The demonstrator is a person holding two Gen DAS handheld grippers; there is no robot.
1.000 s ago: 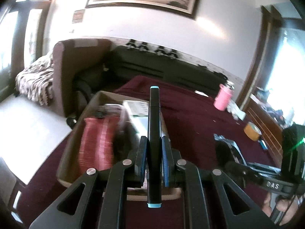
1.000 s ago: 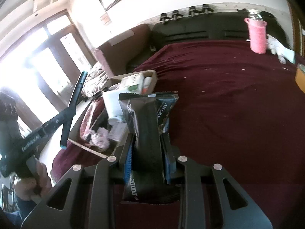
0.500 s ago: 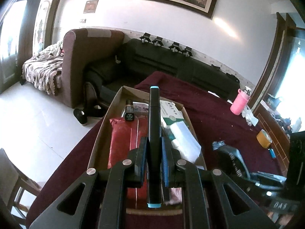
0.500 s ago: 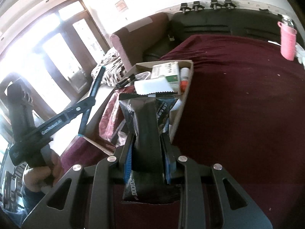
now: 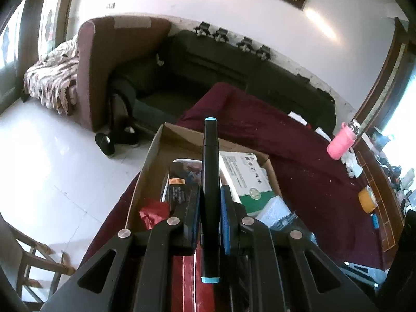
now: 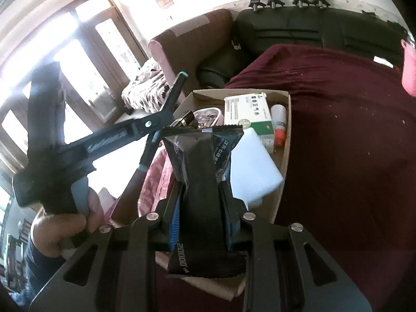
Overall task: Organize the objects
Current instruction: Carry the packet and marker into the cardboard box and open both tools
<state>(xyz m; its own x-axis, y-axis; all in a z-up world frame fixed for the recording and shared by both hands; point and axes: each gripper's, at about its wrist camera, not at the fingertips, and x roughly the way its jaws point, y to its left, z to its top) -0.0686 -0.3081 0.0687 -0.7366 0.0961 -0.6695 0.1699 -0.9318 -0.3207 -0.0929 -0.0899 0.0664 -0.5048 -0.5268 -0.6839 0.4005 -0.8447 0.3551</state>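
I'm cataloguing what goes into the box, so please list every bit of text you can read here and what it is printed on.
"20000": on the black packet held in the right gripper; its other print is unreadable.
White and green box in the cardboard box: printed characters, too blurred to read.
Left gripper: embossed lettering on its side, unreadable.
Black marker: no text visible.

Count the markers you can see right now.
1: the black marker with blue ends, clamped in the left claw above the cardboard box. Others may be buried inside.
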